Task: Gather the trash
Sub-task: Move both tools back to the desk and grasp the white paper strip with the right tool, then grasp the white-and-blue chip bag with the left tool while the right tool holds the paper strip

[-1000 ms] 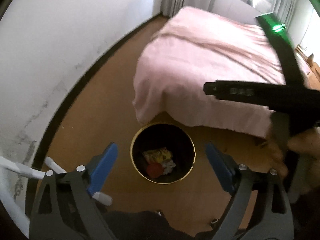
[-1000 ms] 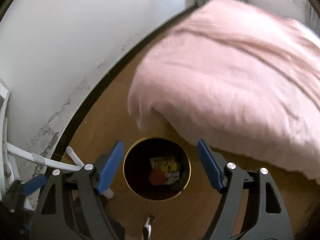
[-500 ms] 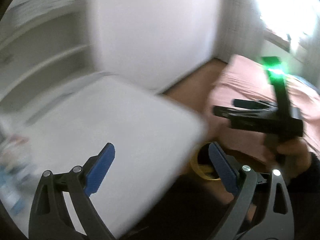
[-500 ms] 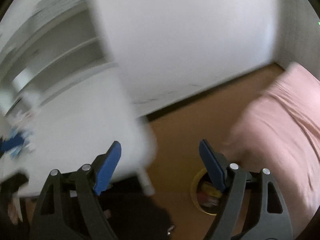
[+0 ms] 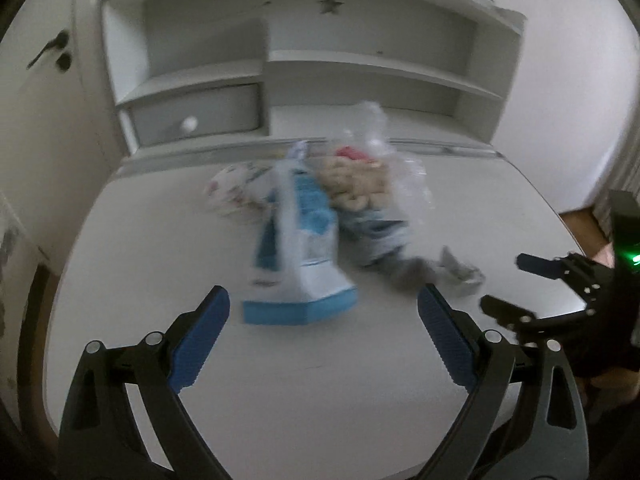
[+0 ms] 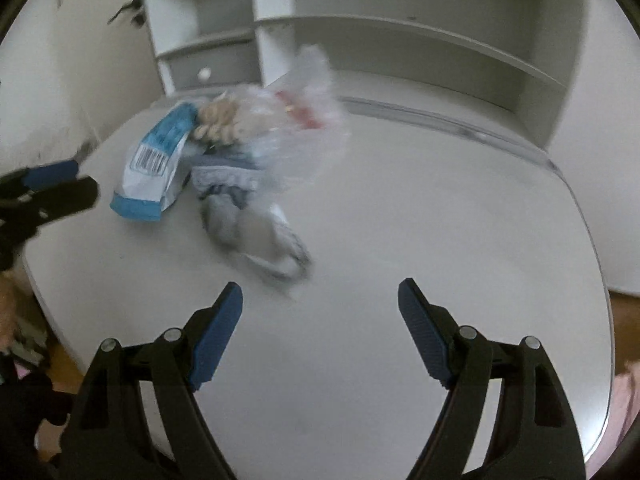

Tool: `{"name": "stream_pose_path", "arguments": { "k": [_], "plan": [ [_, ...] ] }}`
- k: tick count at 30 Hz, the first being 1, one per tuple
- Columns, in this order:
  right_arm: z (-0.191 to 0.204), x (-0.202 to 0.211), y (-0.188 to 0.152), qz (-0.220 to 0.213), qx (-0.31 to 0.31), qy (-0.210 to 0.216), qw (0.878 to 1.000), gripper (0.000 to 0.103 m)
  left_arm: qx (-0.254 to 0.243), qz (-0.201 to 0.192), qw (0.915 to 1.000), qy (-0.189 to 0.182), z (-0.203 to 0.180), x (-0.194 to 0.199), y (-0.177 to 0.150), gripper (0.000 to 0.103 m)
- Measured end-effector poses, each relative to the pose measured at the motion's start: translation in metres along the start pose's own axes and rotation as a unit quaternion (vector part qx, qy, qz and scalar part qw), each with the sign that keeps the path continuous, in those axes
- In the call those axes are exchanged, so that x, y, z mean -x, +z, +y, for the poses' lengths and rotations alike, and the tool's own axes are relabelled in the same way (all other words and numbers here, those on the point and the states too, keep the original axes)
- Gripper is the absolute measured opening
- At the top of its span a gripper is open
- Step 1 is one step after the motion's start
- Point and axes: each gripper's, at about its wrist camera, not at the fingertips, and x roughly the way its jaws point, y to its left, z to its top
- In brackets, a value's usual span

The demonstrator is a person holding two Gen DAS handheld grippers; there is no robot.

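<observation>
While both sets of tongs hang over the white rounded worktop (image 5: 500, 200), neither has hold of anything. The left tongs (image 5: 322, 340) stand wide open with bare worktop between the blue pads; the right tongs (image 6: 320, 332) likewise stand wide open and empty.

The trash lies in 1 loose cluster toward the back of the worktop, ahead of both tongs:

1. A white-and-blue printed pouch (image 5: 296, 256) lies flat, nearest the left tongs.
2. A clear plastic bag holding beige lumps (image 5: 360, 184) lies against the pouch.
3. A crumpled grey-blue wrapper (image 6: 256, 232) trails forward from the bag, nearest the right tongs.
4. A crumpled white patterned paper (image 5: 236, 192) sits behind the pouch on its left.

Both views are blurred, so edges and overlaps in the cluster cannot be read exactly.

Probable faults from this position:

- Thin, flat film: the pouch offers little height. Pads closing from above would likely slide over it or push it along the smooth worktop.
- Overlap: the bag rests against the pouch and wrapper. Lifting 1 item could drag or scatter its neighbours, possibly off the worktop edge.
- Spillage: whether the clear bag is sealed cannot be told. A grip low on it could tip the lumps out.
- Collision: the tongs stand near each other, so converging on the same item risks contact.
</observation>
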Motion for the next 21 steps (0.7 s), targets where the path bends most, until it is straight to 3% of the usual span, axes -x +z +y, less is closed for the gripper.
{"name": "stream_pose_path", "arguments": {
  "k": [2, 5, 7, 9, 14, 21],
  "plan": [
    [0.008, -0.008, 0.005, 0.005, 0.014, -0.003, 1.0, 0.077, 0.009, -0.002, 1.0, -0.003, 0.01, 0.0, 0.0, 0.092],
    [0.017, -0.02, 0.011, 0.017, 0.027, 0.004, 0.999, 0.063, 0.013, 0.0, 0.9999, 0.002, 0.028, -0.006, -0.002, 0.092],
    [0.022, -0.027, 0.013, 0.021, 0.033, 0.008, 0.999, 0.044, 0.019, 0.004, 0.9998, 0.008, 0.031, -0.015, 0.0, 0.092],
    [0.024, -0.027, 0.014, 0.017, 0.035, 0.009, 0.999, 0.034, 0.018, 0.006, 0.9997, 0.013, 0.037, -0.021, 0.001, 0.092],
    [0.018, -0.014, 0.006, 0.011, 0.03, 0.003, 0.999, 0.034, 0.007, 0.005, 0.9997, 0.025, 0.034, -0.041, 0.011, 0.092],
    [0.007, 0.0, -0.001, 0.003, 0.001, -0.001, 1.0, 0.034, 0.029, 0.019, 0.9992, 0.019, 0.037, -0.068, 0.022, 0.091]
  ]
}}
